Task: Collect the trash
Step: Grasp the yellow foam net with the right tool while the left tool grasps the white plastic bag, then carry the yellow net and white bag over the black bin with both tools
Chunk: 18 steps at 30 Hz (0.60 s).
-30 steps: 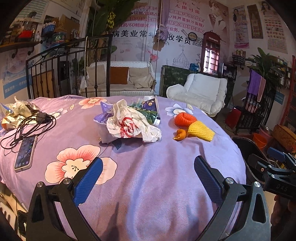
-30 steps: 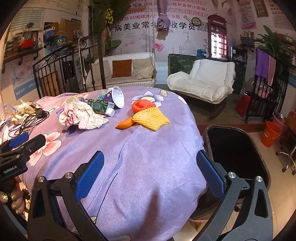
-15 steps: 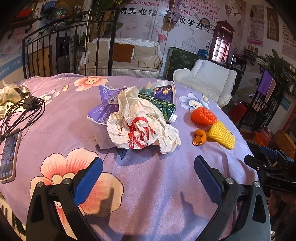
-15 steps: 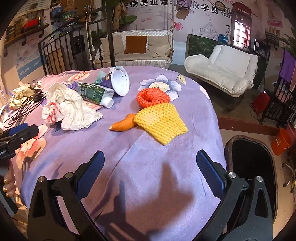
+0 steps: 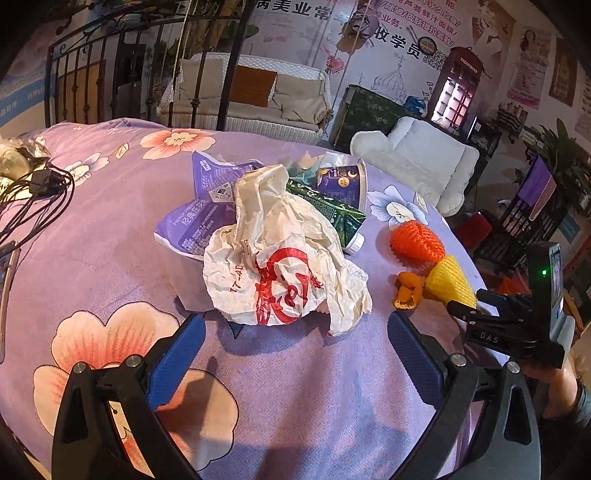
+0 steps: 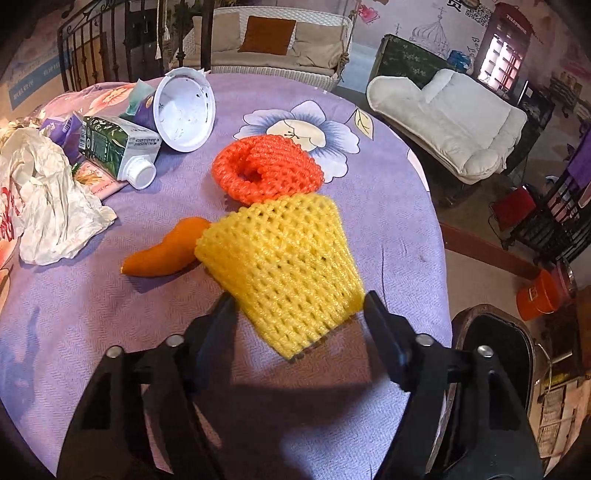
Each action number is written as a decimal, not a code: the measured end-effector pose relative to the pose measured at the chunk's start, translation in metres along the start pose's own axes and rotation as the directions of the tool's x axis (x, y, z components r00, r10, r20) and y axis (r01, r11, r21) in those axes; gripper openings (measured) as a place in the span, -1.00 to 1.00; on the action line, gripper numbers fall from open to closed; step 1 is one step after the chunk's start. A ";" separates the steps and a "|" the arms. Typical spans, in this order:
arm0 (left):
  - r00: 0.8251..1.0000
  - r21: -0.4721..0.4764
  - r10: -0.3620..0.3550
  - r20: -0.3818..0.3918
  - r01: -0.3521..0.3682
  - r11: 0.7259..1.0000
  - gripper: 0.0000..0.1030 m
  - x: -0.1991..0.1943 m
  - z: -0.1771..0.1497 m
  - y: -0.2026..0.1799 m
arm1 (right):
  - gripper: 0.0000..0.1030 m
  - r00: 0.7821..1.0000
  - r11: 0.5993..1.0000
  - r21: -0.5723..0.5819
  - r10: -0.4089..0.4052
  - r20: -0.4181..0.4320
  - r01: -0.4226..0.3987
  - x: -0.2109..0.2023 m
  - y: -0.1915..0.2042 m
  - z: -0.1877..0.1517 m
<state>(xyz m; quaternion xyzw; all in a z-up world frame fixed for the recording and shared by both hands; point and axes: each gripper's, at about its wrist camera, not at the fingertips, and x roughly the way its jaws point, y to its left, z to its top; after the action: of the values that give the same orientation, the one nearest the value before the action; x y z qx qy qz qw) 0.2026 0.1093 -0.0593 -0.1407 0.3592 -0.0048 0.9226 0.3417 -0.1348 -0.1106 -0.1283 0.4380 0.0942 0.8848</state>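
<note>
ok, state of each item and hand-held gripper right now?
left hand-held gripper: open, empty, short of the paper bag
right hand-held gripper: open, jaws either side of the yellow foam net's near end
yellow foam net: lying flat
orange foam net: curled, on the cloth
crumpled paper bag: on the cloth
green carton: on its side, capped
cup: tipped over
bin: open

1. A wall (image 5: 303, 22) covered in printed Chinese posters is seen behind.
2. A wicker swing sofa (image 5: 251, 99) with cushions is hung by ropes.
3. A white armchair (image 6: 454, 118) is placed beside a black iron railing (image 5: 88, 77).
</note>
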 end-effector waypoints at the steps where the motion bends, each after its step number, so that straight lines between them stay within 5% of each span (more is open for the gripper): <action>1: 1.000 -0.016 -0.005 -0.002 0.005 1.000 0.91 0.003 0.003 0.002 | -0.04 1.000 1.000 0.006 0.012 -0.002 -0.012 -0.001 -0.002 -0.001; 4: 1.000 -0.060 -0.012 -0.002 0.012 0.998 0.89 0.008 0.006 0.003 | -0.46 0.999 0.998 0.034 0.050 0.011 -0.051 -0.003 -0.008 -0.004; 7: 0.999 -0.106 -0.023 -0.025 0.020 0.994 0.72 0.017 0.010 0.002 | -0.62 0.997 0.996 0.055 0.070 0.028 -0.071 -0.006 -0.010 -0.008; 18: 0.996 -0.197 -0.022 -0.088 0.004 0.980 -0.20 0.039 0.007 -0.005 | -0.67 0.989 0.996 0.055 0.061 0.138 -0.069 -0.038 -0.012 -0.018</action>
<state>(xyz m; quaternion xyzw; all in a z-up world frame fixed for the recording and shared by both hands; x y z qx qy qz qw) 0.2364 0.1020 -0.0785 -0.2333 0.3980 0.0182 0.8870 0.3091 -0.1539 -0.0892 -0.0809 0.3831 0.1184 0.9125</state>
